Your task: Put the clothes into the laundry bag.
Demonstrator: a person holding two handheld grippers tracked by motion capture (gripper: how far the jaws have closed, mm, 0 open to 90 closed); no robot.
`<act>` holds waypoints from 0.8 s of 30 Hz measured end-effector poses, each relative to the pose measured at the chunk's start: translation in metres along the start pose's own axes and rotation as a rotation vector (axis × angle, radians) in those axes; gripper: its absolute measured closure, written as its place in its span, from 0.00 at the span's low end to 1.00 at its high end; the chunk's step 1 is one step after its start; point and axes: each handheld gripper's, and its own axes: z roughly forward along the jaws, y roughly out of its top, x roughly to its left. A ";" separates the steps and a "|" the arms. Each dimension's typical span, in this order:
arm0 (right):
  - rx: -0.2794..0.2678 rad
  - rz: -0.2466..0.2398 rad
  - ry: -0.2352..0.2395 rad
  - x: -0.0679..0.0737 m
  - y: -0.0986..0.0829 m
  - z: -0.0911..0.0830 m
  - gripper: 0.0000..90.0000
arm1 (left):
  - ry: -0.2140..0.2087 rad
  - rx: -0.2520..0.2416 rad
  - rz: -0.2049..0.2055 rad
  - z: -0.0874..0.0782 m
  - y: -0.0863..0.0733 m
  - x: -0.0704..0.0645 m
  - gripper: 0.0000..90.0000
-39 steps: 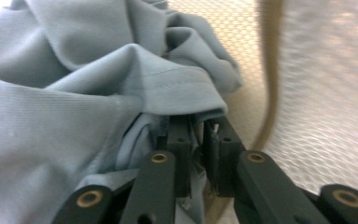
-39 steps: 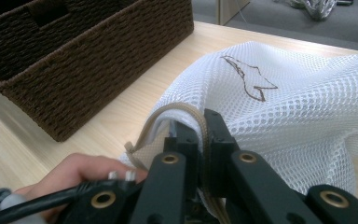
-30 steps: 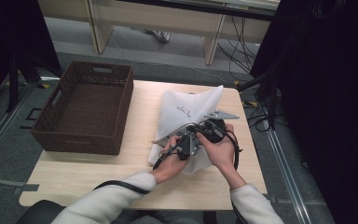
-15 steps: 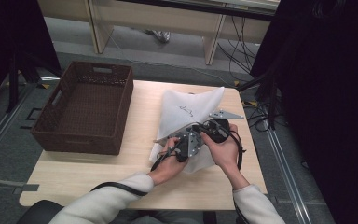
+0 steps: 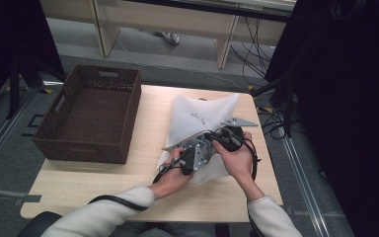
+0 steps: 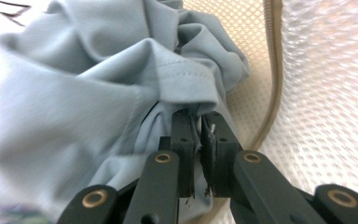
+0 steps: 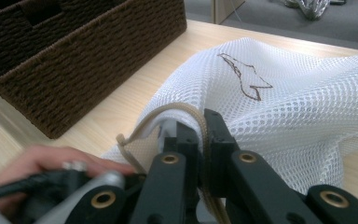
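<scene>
A white mesh laundry bag with a small dark logo lies on the wooden table. Both hands hold their grippers close together over its near end. My left gripper is shut on a fold of light grey-blue cloth that is bunched inside the bag's mesh, beside the beige zipper edge. My right gripper is shut on the beige zipper edge of the bag and holds it raised. From above, the left gripper sits just left of the right gripper.
A dark brown woven basket, empty, stands on the left part of the table; its near wall is close to the bag. Bare tabletop runs along the front edge. Cables lie on the floor beyond the right edge.
Both hands have stayed over the bag's near end. The left gripper has shifted slightly towards the right one, and its grey plate now shows more.
</scene>
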 end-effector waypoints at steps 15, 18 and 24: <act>0.151 -0.085 -0.051 -0.014 -0.023 0.005 0.96 | -0.022 -0.033 -0.058 -0.062 -0.024 0.025 0.89; 0.203 -0.095 -0.052 -0.016 -0.028 0.006 0.96 | -0.018 -0.045 -0.062 -0.070 -0.024 0.028 0.88; 0.254 -0.110 -0.063 -0.017 -0.034 0.009 0.96 | -0.130 -0.015 0.018 -0.054 -0.020 0.018 0.87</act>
